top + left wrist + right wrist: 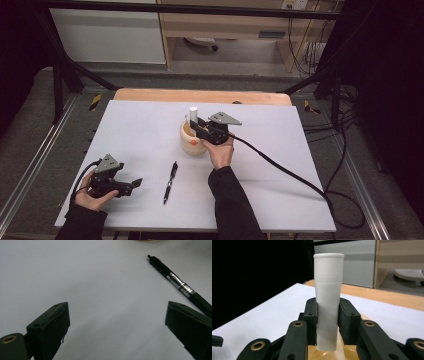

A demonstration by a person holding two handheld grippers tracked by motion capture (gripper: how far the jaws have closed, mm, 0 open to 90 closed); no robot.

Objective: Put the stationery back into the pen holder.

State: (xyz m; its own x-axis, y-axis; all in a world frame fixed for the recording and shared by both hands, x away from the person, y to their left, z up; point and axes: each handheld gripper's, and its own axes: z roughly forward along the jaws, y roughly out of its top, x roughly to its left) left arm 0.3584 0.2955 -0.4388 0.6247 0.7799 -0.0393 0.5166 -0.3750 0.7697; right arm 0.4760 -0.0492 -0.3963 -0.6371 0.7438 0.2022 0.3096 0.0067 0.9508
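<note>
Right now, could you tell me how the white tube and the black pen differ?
The white tube stands upright, clamped in the right gripper over the tan pot; the black pen lies flat on the table, untouched. The tube is thick, the pen slim. Both are long and cylindrical.

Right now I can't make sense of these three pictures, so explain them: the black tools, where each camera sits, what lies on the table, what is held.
No robot here: a person holds a black two-jaw gripper in each hand. The high view looks down on the white table. The other two cameras ride on the grippers and look along their jaws.

The left gripper rests near the table's front edge, jaws wide apart with nothing between them. A black pen lies beside it, also seen close up.

The right gripper is shut on an upright white tube, just above a round tan holder in the middle of the table.
</note>
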